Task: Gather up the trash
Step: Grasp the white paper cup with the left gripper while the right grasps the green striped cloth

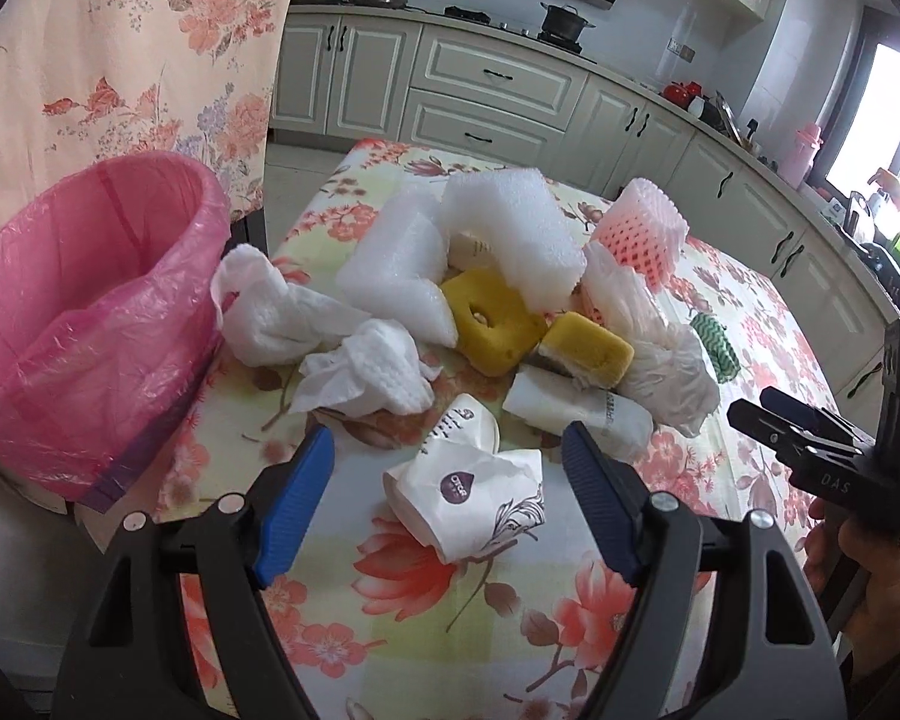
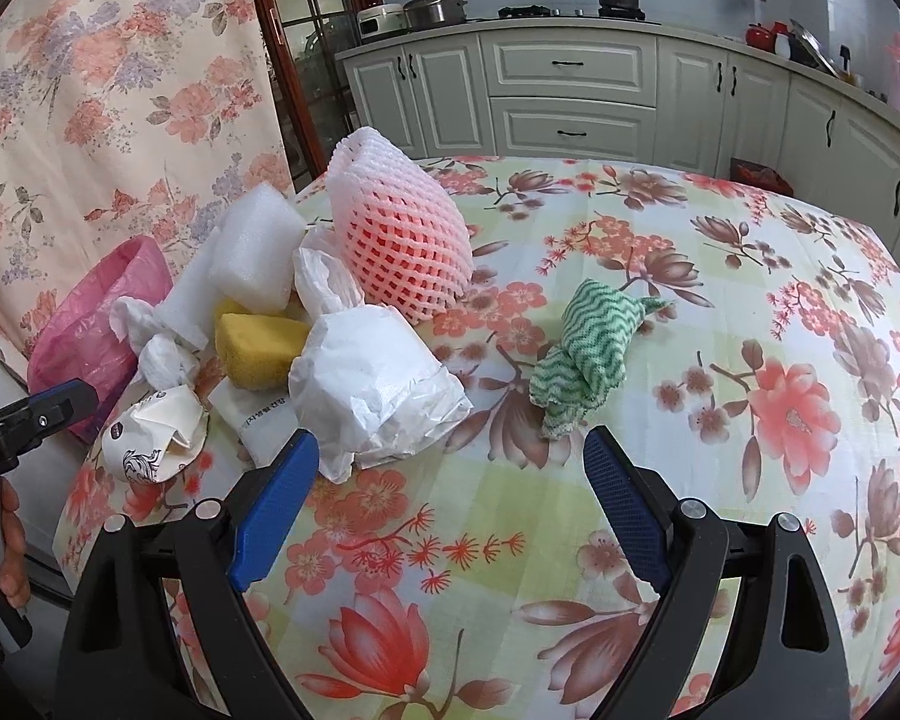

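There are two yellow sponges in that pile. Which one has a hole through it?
The larger yellow sponge, lying against the white foam blocks, has a hole through its middle. The smaller yellow sponge to its right shows no hole.

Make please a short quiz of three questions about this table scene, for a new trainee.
1. True or false: the left gripper is open, with the crushed cup between its fingers.
2. Which item lies apart from the pile? A. sponge B. green cloth C. foam block
3. Fill in: the bin has a ____ liner.

Key
1. True.
2. B; it lies alone on the tablecloth, ahead of the open right gripper.
3. Pink.
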{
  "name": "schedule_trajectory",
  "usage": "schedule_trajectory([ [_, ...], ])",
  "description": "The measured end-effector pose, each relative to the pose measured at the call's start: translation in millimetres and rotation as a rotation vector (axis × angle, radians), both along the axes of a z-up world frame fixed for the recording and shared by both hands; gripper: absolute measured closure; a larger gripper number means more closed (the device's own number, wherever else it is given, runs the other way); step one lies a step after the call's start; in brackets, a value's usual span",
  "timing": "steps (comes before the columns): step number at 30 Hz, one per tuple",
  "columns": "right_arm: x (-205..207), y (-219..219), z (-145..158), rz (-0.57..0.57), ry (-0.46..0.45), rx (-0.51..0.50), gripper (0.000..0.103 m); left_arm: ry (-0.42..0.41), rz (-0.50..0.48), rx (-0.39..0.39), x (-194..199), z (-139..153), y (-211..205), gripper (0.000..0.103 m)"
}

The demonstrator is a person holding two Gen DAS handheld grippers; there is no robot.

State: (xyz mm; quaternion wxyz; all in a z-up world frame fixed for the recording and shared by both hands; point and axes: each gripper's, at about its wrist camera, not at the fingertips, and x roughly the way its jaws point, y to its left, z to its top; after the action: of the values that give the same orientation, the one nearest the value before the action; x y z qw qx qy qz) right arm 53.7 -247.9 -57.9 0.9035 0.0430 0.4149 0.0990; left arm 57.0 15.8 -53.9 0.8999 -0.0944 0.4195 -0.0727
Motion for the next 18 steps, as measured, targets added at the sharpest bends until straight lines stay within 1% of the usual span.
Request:
schedule_trajectory([
  [2,0.3,-2.0,-1.6,-0.003,0.003,0.003,0.019,0.020,0.001,0.002,1.7,-6.9,-3.1,0.021],
  [5,0.6,-2.9,-2.0,0.000,0.002,0.002,0.019,0.046,-0.001,0.005,4.5,-14.8,-6.1,0.018],
  [13,10.1,-16.4,-3.8,-0.031,0.003,-0.004,0.019,0.107,-0.024,0.016,10.1,-30.4,-19.0,0.018],
  [16,15.9,-24.9,-3.3,-0.058,0.002,-0.015,0.019,0.117,-0.026,0.022,10.5,-33.7,-22.3,0.019],
  [18,21.5,-30.4,-2.9,-0.079,0.005,-0.027,0.019,0.125,-0.026,0.042,11.5,-35.9,-24.5,0.020],
])
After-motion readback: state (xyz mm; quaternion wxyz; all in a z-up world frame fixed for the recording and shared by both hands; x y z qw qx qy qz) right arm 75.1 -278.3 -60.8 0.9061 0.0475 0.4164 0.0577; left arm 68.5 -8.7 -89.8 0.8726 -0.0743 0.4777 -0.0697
